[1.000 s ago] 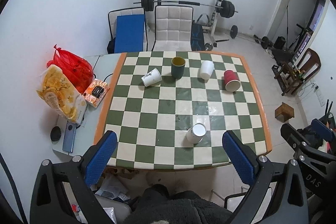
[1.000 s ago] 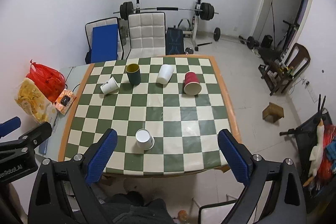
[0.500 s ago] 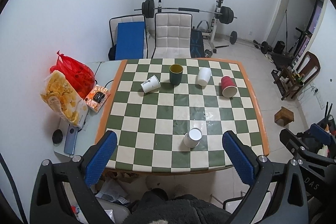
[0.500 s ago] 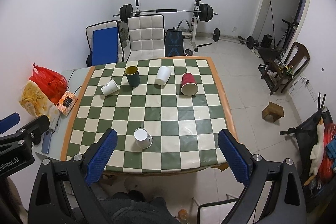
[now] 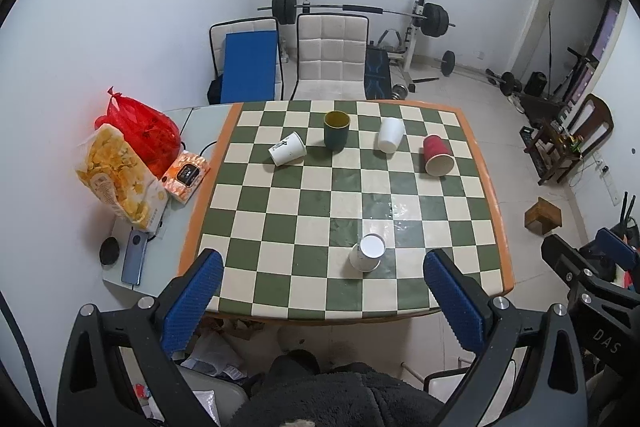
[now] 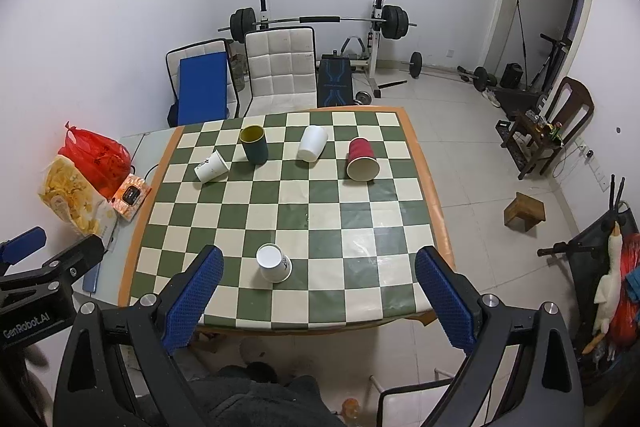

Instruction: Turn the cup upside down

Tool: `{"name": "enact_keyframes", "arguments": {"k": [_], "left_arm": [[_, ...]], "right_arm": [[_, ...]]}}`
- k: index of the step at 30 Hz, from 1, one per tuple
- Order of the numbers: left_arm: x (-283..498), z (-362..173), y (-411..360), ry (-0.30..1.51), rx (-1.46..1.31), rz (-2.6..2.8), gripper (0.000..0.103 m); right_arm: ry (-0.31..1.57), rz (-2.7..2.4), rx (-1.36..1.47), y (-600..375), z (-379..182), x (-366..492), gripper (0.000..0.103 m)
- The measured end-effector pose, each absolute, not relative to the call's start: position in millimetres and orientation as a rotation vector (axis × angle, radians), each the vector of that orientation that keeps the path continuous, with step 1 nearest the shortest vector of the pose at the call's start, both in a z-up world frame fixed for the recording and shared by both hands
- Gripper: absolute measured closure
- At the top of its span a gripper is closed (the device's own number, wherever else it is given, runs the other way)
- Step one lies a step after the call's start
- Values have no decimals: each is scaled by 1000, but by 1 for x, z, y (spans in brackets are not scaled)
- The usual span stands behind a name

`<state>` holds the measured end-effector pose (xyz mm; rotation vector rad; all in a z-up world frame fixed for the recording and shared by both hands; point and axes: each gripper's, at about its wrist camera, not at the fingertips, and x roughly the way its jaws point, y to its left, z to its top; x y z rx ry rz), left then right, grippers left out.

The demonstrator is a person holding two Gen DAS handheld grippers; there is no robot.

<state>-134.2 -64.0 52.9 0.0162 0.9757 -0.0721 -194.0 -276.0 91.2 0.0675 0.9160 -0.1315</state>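
A white paper cup (image 5: 367, 252) (image 6: 273, 263) stands upside down near the front of the checkered table (image 5: 280, 203) (image 6: 224, 203). At the back, a white paper cup (image 5: 287, 148) (image 6: 211, 166) lies on its side, a dark green cup (image 5: 336, 131) (image 6: 253, 144) stands upright, a white cup (image 5: 390, 135) (image 6: 313, 143) and a red cup (image 5: 437, 155) (image 6: 361, 159) lie tipped. My left gripper (image 5: 324, 307) and right gripper (image 6: 320, 301) are open and empty, held high above the table's front edge.
A red bag (image 5: 140, 131), a snack bag (image 5: 116, 179), an orange packet (image 5: 186, 177) and a phone (image 5: 134, 257) sit on the grey side table on the left. Two chairs (image 5: 332, 59) and a barbell rack stand behind. A small wooden stool (image 6: 524, 211) is on the floor.
Both grippers have pulled back and up from the table, so the table looks smaller. The cups have not moved.
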Motion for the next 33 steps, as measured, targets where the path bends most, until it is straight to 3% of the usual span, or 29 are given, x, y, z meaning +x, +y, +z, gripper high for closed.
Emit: {"name": "enact_keyframes", "arguments": {"k": [33], "left_arm": [[-138, 53, -53, 967, 8, -46, 0]], "right_arm": [[912, -118, 48, -270, 87, -173, 3]]}}
